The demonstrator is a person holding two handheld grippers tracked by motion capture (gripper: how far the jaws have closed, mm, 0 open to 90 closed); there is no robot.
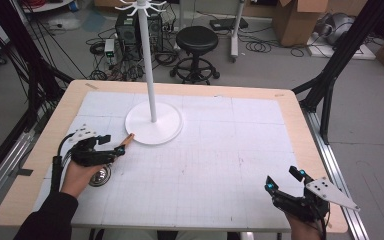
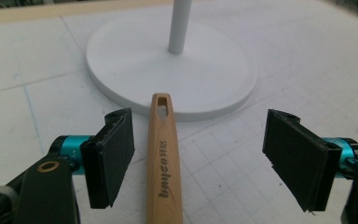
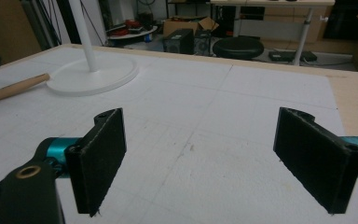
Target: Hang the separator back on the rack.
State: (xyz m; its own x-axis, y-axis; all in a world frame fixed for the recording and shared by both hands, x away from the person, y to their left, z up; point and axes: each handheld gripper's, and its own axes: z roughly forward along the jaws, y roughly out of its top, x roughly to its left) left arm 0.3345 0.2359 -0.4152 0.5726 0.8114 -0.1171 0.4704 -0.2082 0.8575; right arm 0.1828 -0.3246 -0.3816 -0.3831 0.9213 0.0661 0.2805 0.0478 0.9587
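A utensil with a light wooden handle point(image 2: 164, 158) lies flat on the white mat, its holed tip at the rim of the round stand base point(image 2: 135, 60). In the high view its metal bowl point(image 1: 100, 176) lies by the person's left hand. My left gripper point(image 2: 205, 156) is open, and the handle runs between its jaws, closer to the left pad point(image 2: 112, 154), touching neither. In the high view that left gripper point(image 1: 115, 145) sits at the left of the mat. My right gripper point(image 1: 282, 179) is open over bare mat near the front right; in its own view the right gripper point(image 3: 209, 158) holds nothing.
A white stand point(image 1: 147, 60) with hooks at its top rises from its base point(image 1: 154, 125) at the mat's back middle. The wooden table point(image 1: 300, 120) borders the mat. Behind the table are a black stool point(image 1: 196, 40), cables and cardboard boxes.
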